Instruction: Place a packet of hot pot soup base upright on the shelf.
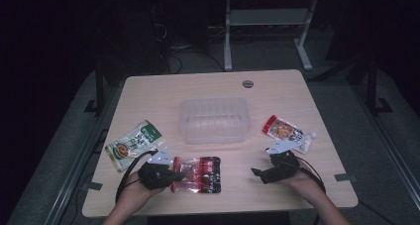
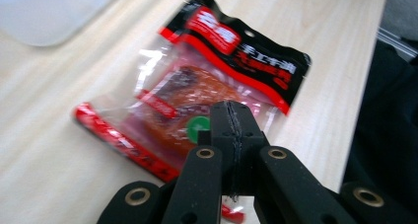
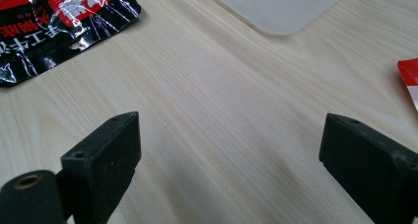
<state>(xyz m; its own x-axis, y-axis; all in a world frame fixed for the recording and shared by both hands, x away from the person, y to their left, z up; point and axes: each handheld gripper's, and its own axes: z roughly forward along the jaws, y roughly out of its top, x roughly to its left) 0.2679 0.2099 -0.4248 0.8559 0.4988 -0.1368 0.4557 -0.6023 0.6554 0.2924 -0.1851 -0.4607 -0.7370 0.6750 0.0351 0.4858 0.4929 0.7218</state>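
Observation:
A red and black snack packet (image 1: 200, 174) with a clear window lies near the table's front edge, left of centre. My left gripper (image 1: 174, 176) is at the packet's left edge. In the left gripper view its jaws are closed together on the near edge of the packet (image 2: 197, 81), and a bit of red film shows beneath them. My right gripper (image 1: 257, 173) rests low over bare wood to the right, held in a hand. Its fingers (image 3: 106, 150) stand wide open with nothing between them.
A clear plastic container (image 1: 213, 119) stands at the table's middle. A green and white packet (image 1: 132, 144) lies at the left, and a red and white packet (image 1: 287, 132) at the right. A round grommet (image 1: 248, 84) sits near the far edge.

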